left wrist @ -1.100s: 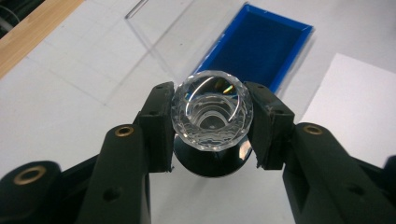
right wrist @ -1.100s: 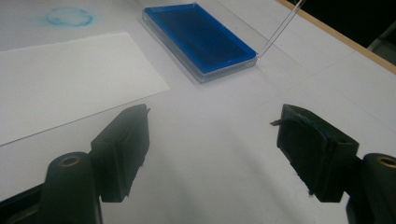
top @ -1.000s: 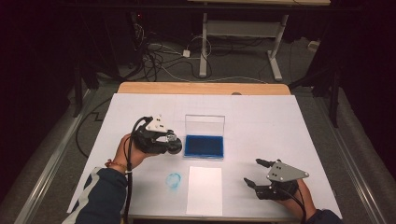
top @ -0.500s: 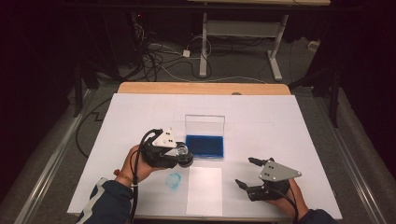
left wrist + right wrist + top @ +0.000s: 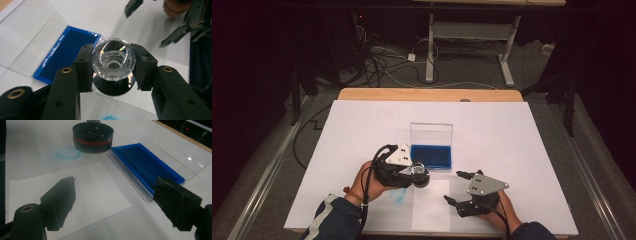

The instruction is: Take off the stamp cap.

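Gripping a round stamp [image 5: 113,62] by its clear knob, the left gripper [image 5: 412,172] has moved right, beside the blue ink pad [image 5: 431,156]; right gripper [image 5: 462,187], nearer the paper sheet [image 5: 430,210], has just opened, jaws empty. No legible writing.

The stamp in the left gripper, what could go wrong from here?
The stamp is gripped by its slick faceted crystal knob, so it might twist or slip. The loose paper sheet may shift under pressing, as the open right gripper isn't holding it. An old blue smudge suggests off-sheet marks could happen again.
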Demonstrator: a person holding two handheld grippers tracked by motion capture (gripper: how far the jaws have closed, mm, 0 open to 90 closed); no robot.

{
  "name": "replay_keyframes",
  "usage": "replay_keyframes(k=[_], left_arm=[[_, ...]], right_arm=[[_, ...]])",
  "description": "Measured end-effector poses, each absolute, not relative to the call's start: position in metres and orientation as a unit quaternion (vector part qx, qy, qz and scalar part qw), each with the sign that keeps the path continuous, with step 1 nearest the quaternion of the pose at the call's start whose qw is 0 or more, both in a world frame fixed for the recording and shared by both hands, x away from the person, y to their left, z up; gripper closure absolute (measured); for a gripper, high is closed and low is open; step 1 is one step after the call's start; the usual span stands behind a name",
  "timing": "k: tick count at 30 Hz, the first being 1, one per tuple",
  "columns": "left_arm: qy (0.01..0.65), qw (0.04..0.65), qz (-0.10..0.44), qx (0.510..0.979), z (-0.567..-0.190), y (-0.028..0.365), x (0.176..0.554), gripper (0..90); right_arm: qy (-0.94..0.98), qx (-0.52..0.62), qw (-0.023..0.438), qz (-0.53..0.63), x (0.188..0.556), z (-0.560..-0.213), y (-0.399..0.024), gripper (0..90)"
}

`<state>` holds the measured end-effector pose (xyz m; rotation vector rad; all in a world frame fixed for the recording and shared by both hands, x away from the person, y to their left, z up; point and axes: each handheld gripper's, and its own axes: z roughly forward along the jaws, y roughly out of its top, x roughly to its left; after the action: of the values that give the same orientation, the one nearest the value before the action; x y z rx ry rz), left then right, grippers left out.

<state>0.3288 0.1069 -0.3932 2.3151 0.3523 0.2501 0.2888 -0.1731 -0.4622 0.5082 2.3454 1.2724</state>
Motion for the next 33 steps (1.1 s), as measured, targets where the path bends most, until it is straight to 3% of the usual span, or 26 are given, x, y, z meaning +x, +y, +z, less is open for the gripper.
replay_keyframes(k=[14,33], left_arm=[[0.107,0.403,0.077,0.906,-0.394,0.082,0.317,54.2],[0.101,0.428,0.069,0.896,-0.392,0.086,0.314,54.2]], right_arm=[[0.852,0.163,0.178,0.465,0.294,-0.472,-0.136,21.0],[0.833,0.155,0.187,0.497,0.294,-0.47,-0.125,31.0]])
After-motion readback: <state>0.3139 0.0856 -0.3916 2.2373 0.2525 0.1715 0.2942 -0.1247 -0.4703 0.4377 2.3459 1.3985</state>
